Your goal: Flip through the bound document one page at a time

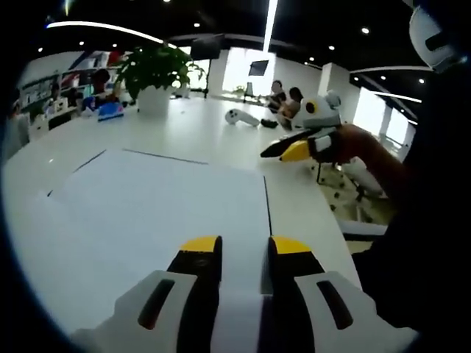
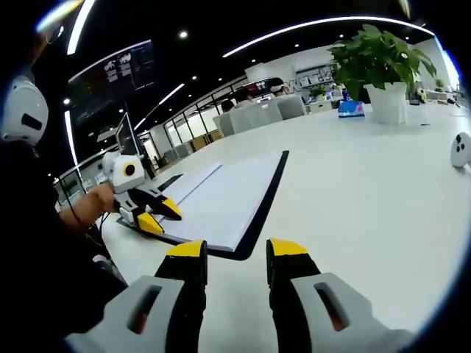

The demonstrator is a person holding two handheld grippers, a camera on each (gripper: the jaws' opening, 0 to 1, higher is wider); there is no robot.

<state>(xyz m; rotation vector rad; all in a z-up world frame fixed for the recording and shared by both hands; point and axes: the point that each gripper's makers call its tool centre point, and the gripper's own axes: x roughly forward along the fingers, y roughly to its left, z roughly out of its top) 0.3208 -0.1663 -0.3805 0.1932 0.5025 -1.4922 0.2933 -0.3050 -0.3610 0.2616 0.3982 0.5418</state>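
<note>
The bound document (image 1: 162,213) lies flat on the white table, showing a blank white page with a thin dark border. In the right gripper view the document (image 2: 228,195) rests on a black cover that shows along its near edge. My left gripper (image 1: 245,246) hovers low over the page, jaws apart, nothing clearly between them. The right gripper view shows this left gripper (image 2: 158,217) at the document's left corner, its yellow tips slightly spread. My right gripper (image 2: 237,248) stands open over the bare table, just short of the cover's edge. The left gripper view shows it (image 1: 287,151) beyond the document's right edge.
A potted plant (image 1: 154,73) (image 2: 383,66) stands far across the table, with a blue item (image 1: 110,110) (image 2: 351,109) beside it. A small white device (image 1: 239,116) (image 2: 461,151) lies on the table. People (image 1: 283,99) sit at the far side. A hand (image 1: 368,151) holds the right gripper.
</note>
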